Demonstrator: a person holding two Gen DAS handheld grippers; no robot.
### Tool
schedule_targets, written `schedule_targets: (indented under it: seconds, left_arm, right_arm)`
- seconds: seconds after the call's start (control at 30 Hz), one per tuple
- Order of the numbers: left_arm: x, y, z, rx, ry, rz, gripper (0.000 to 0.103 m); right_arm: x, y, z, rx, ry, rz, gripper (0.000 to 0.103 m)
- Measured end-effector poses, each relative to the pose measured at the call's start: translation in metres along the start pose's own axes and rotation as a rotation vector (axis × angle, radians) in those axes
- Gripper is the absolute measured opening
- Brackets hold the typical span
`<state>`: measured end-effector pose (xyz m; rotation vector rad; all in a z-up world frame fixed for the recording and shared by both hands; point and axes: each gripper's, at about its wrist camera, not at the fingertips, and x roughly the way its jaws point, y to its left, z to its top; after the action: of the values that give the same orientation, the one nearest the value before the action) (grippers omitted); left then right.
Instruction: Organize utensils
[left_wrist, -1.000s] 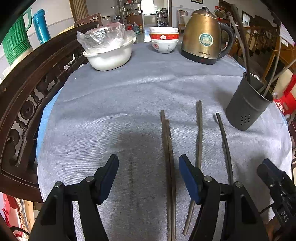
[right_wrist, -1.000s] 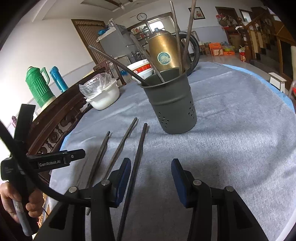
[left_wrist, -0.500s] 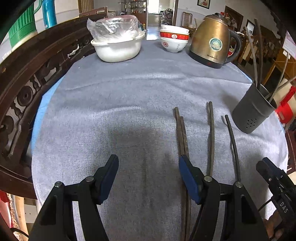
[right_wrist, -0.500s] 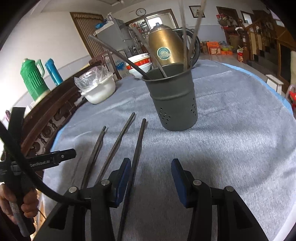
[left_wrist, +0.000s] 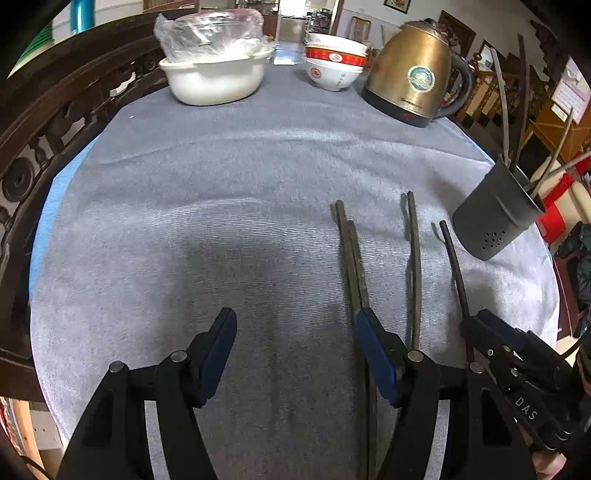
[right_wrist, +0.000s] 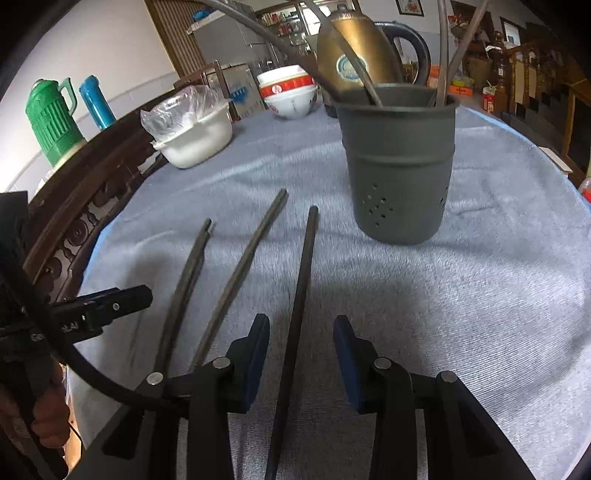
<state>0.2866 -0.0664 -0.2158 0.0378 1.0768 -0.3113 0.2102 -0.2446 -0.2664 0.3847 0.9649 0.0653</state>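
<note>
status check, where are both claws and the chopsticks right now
Right claw closing around rightmost chopstick, pads not yet touching. Left claw open, empty. Three more lie loose. Holder ahead, nothing blocking.

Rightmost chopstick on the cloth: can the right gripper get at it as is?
Probably yes. The rightmost chopstick already lies between the right gripper's jaws, which have just been closing but don't yet touch it. Nothing covers it; the grey holder stands clear beyond.
</note>
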Motion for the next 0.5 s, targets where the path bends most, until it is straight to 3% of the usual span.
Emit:
schedule_targets:
  seconds: [0.5]
  left_arm:
    - [0.02, -0.006, 0.005, 0.024, 0.031, 0.007, 0.071]
  right_arm:
    - [-0.004, -0.005, -0.006, -0.01, -0.048, 0.019, 0.038]
